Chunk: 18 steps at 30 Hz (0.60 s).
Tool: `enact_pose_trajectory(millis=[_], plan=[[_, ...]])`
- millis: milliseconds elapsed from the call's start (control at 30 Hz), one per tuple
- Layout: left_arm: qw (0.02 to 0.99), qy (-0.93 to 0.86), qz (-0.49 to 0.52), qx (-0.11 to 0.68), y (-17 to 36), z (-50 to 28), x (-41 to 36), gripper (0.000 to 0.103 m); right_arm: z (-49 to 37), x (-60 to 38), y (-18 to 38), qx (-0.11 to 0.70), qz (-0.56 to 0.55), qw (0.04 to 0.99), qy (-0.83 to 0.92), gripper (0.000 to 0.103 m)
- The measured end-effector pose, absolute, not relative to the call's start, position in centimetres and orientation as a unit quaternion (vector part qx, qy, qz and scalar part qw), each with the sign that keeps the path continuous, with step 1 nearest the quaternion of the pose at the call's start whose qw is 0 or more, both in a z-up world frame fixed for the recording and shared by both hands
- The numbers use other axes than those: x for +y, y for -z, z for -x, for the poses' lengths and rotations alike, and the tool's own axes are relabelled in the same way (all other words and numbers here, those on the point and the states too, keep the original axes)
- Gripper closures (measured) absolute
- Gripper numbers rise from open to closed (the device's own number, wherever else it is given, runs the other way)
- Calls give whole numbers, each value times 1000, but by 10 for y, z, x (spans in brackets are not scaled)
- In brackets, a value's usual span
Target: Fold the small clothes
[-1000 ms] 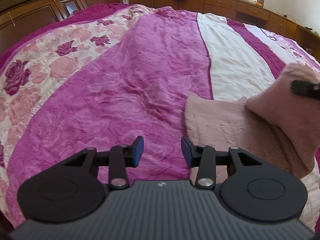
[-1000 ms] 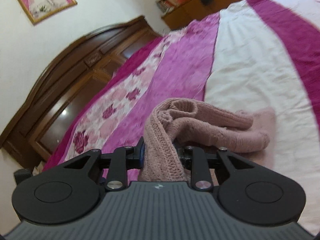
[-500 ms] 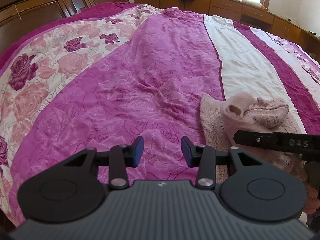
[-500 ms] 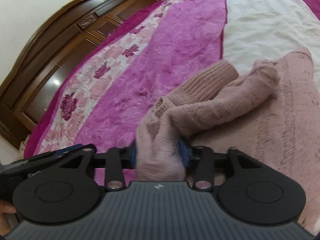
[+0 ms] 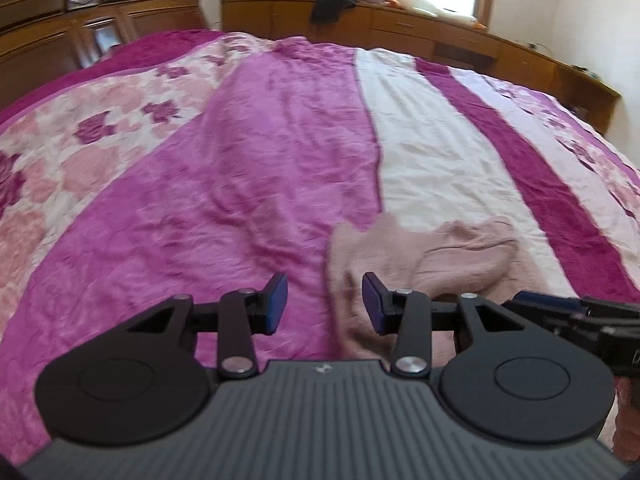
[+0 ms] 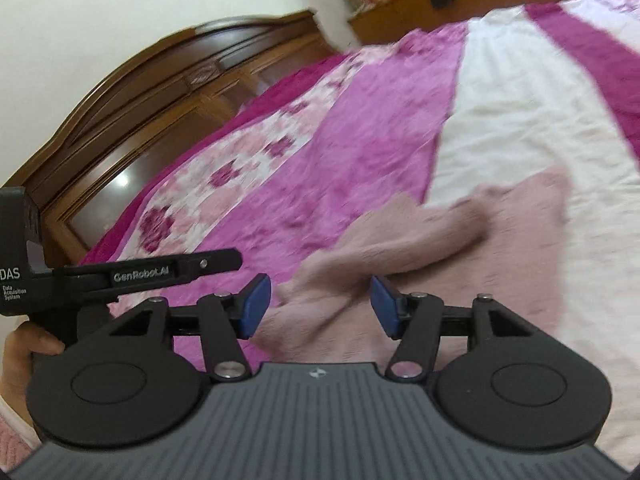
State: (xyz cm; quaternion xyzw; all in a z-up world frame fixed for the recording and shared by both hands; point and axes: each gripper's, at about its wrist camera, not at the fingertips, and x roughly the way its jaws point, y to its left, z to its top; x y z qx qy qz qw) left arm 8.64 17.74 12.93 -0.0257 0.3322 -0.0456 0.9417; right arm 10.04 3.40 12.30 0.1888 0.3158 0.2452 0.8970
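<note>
the pink knit garment (image 5: 432, 252) lies rumpled on the bed (image 5: 240, 168), where the magenta stripe meets the white one. the left tongs (image 5: 324, 304) gape wide and empty over its near edge, beside the right tongs (image 6: 318, 306) (also wide, gripping nothing), above the garment's bunched sleeve (image 6: 420, 236).

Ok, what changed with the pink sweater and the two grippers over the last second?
The right gripper let go: it was clamped on a fold of the pink knit sweater, and now stands open with the sleeve laid across the sweater's body. The left gripper stayed open and empty, now over the sweater's near edge. The sweater remains on the bedspread.
</note>
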Motion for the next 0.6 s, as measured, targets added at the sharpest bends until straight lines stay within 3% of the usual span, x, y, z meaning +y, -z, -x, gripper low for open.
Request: enact_pose_trajectory(millis=[233,333,600], plan=[[936,109,-7,334,-126,-96,136,59,-100,-24,-120,291,-205,922,-153,40],[931,127,-28,342,-117,-101,120,45,-104,-41,-111,296,-210,924,-119,40],[916,145,-80,366,-91,-120,91,45,-107,-59,-83,319,-239,912,-96,39]])
